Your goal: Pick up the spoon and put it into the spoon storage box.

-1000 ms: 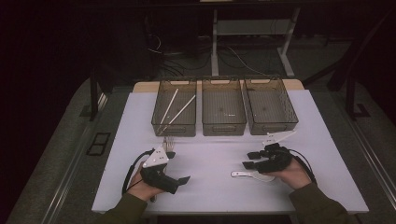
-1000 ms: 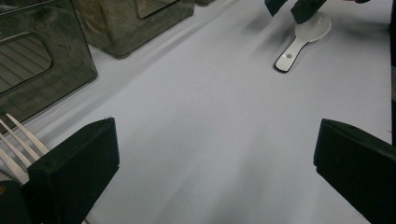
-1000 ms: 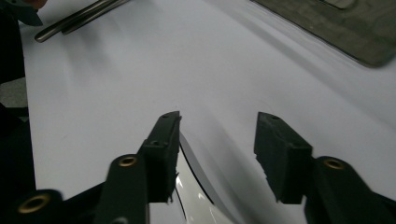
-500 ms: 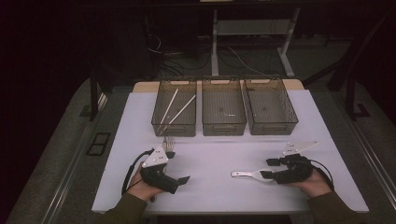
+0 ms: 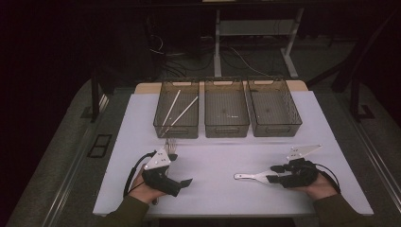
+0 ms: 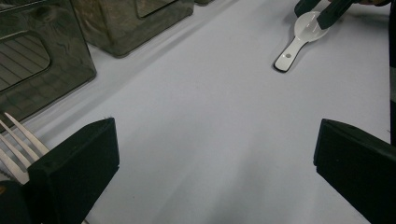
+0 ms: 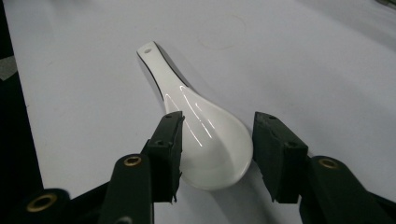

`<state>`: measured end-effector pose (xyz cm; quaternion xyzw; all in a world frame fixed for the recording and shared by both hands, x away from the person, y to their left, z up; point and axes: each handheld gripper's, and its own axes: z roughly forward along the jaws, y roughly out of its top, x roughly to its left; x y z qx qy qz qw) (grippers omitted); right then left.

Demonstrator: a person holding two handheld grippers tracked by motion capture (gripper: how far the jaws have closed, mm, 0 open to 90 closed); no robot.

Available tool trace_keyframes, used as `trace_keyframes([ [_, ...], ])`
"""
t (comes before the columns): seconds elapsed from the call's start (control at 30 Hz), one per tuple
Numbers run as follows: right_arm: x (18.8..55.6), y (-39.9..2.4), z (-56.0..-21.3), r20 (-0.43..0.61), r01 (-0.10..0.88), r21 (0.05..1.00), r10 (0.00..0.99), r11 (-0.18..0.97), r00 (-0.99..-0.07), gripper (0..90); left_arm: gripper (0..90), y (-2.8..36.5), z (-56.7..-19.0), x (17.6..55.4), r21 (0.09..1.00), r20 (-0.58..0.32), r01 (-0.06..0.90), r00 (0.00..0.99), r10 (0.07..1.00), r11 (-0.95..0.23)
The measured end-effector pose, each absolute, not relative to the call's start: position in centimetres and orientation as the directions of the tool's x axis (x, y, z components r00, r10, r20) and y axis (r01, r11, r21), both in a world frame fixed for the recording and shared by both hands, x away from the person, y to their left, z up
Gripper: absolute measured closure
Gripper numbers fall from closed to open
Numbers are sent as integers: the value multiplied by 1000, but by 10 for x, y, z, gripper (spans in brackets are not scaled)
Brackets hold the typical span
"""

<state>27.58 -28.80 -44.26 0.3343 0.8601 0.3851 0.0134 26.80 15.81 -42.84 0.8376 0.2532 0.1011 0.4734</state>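
Note:
A white ceramic spoon (image 7: 210,140) lies on the white table (image 5: 213,156), handle pointing left (image 5: 247,177). My right gripper (image 7: 217,140) has its jaws on either side of the spoon's bowl. The jaws have just been closing, and the pads now sit against both sides of the bowl. My right gripper (image 5: 276,174) is low at the table's right front. At the left front, my left gripper (image 6: 215,172) rests with its jaws wide open and nothing between them. A metal fork (image 6: 16,144) lies beside its left jaw (image 5: 171,144).
Three dark see-through bins stand in a row at the back: the left one (image 5: 163,124) holds two white sticks (image 5: 182,111), then the middle (image 5: 226,128) and the right (image 5: 275,128). Cables trail from both grippers toward the front edge.
My right hand has slid to the right along the table and settled at the spoon's bowl end, with its jaws drawn in around the bowl. The spoon and the left hand have stayed put.

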Motion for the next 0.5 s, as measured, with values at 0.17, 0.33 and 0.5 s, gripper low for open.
trace_keyframes([
  [0.17,276,-288,-443,232,565,660,582,494,-780,561,0,158,-428,268,843,-70,329,852,519,-426],
  [0.33,274,-286,-443,209,549,655,573,519,-792,583,0,158,-428,268,842,-69,328,853,517,-428],
  [0.5,273,-286,-443,202,545,644,567,538,-798,611,0,158,-428,268,843,-72,329,853,518,-425],
])
